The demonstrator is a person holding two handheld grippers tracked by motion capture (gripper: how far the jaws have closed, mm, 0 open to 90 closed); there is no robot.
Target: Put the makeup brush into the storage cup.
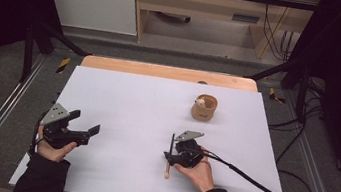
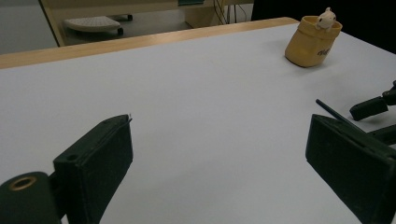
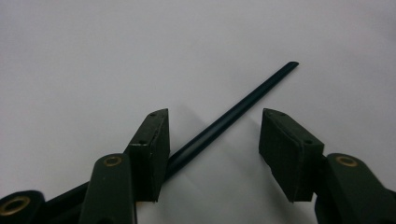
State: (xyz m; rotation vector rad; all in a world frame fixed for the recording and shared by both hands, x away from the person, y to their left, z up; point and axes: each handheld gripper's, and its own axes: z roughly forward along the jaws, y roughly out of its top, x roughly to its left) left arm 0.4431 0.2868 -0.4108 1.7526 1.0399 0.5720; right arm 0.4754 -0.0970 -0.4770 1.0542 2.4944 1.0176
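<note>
A thin dark stick [image 3: 243, 105] with a pale wooden end [image 1: 166, 173] lies flat on the white table [image 1: 131, 105]. My right gripper [image 1: 171, 150] is low over it and open; in the right gripper view [image 3: 215, 116] the stick runs diagonally between the jaws and passes close beside the left one, untouched by the right one. My left gripper [image 1: 85, 121] hovers open at the table's left with nothing between its fingers [image 2: 100, 158]. In the left gripper view the stick's dark tip [image 2: 327, 108] shows at the right.
A tan cup [image 1: 204, 107] with a small pale figure on its rim stands at the back right of the table; it appears as the cup [image 2: 312, 42] in the left gripper view too. A black cable [image 1: 247, 180] trails right from my right gripper. The table's wooden far edge [image 1: 169, 72] borders the floor.
</note>
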